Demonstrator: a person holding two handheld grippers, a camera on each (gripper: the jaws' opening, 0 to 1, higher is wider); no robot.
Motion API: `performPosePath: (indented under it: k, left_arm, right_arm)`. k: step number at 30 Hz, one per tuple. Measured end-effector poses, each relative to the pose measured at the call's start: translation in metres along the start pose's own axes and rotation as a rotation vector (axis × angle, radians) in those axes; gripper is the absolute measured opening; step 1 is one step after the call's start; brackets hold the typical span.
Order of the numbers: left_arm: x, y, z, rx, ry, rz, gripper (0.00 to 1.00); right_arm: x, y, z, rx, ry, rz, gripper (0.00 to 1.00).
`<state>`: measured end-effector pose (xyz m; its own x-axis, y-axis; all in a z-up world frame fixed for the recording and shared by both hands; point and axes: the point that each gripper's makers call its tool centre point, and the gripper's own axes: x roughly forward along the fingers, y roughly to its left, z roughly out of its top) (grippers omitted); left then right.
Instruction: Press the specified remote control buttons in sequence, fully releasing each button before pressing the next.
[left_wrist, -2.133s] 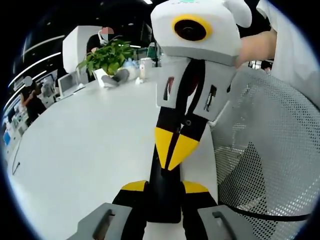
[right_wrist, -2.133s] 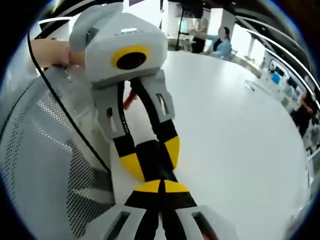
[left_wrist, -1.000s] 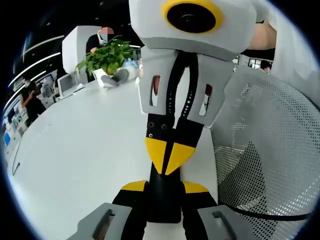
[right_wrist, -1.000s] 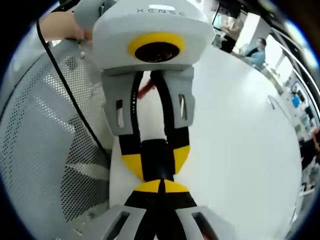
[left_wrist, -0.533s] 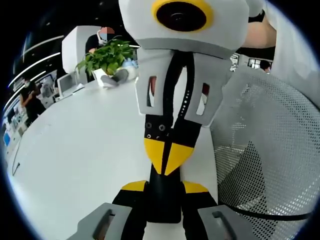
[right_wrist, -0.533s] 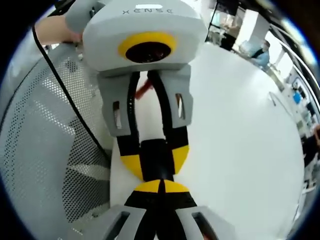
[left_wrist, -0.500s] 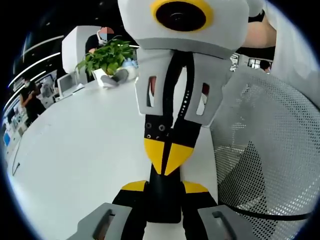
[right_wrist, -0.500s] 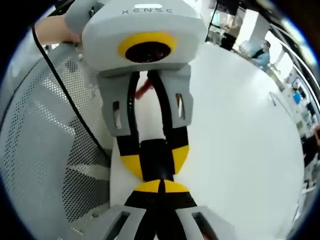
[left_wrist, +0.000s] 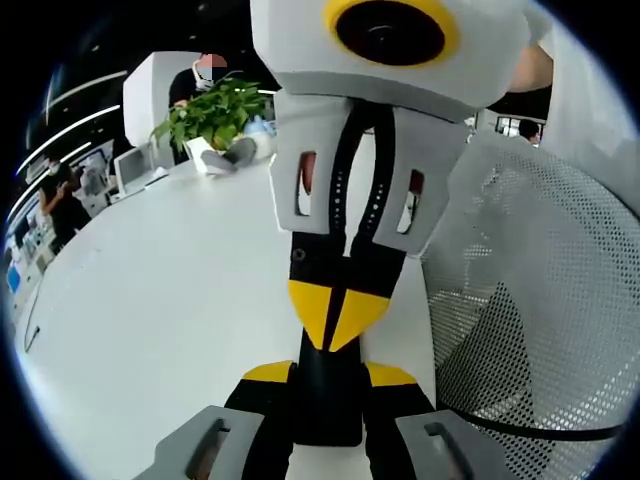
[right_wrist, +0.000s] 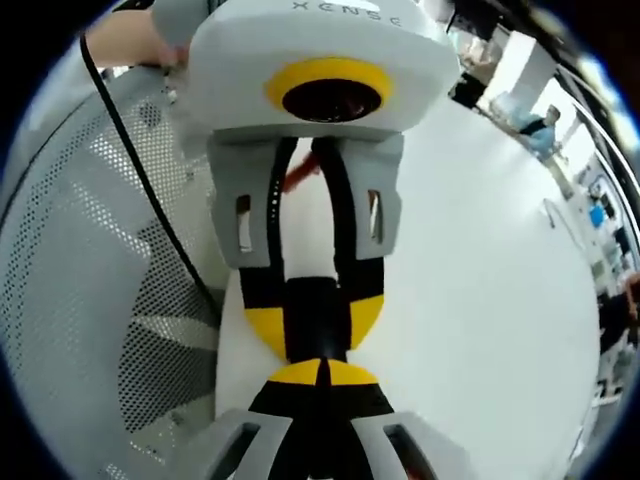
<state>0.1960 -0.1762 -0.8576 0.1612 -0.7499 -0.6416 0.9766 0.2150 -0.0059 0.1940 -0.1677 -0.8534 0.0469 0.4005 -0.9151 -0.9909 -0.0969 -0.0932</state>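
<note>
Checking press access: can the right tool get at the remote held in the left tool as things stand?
Probably yes. The remote sits clamped in the left tool, and the shut right tool points straight at its exposed end, apparently touching it, with nothing between. The buttons can't be made out.

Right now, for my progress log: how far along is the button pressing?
Done: left hand-held gripper clamps the remote. In hand: right hand-held gripper, shut, tip on the remote, apparently mid-press. Left: releasing; how many presses remain cannot be told.
</note>
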Motion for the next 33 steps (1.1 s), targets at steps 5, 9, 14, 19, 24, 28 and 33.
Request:
performPosePath:
  k: [5,9,14,19,24,28,33]
  left_arm:
    - [0.0002,0.0001,-0.0003,0.002,0.002,0.0,0.25]
    - [0.0001,-0.0002,0.0,-0.001,0.004,0.003,0.25]
    - [0.0003,0.0004,0.0,-0.021,-0.012,0.024,0.25]
    - [0.0005,0.0011,0.0004,-0.029,-0.015,0.048,0.25]
    - [0.0003,0.0015,0.0003,-0.018,-0.016,0.044,0.25]
    - [0.0003,0.0016,0.0004,-0.016,-0.015,0.041,0.25]
    - [0.0006,0.0011,0.0002,-0.018,-0.012,0.033,0.25]
  right_arm:
    - [-0.0007,-0.0008,-0.0006,0.082,-0.049,-0.019,0.0]
    - [-0.001,0.0004,-0.0002,0.105,-0.067,-0.045,0.0]
    - [-0.0014,-0.0003,-0.0007,0.12,-0.093,-0.074,0.0]
    - [-0.002,-0.001,-0.0006,0.143,-0.131,-0.086,0.0]
    - [-0.0009,-0.0007,0.0014,0.159,-0.117,-0.106,0.0]
    - [-0.0004,-0.0001,0.0014,0.116,-0.091,-0.113,0.0]
    - [-0.0009,-0.0003,0.0006,0.122,-0.094,-0.121,0.0]
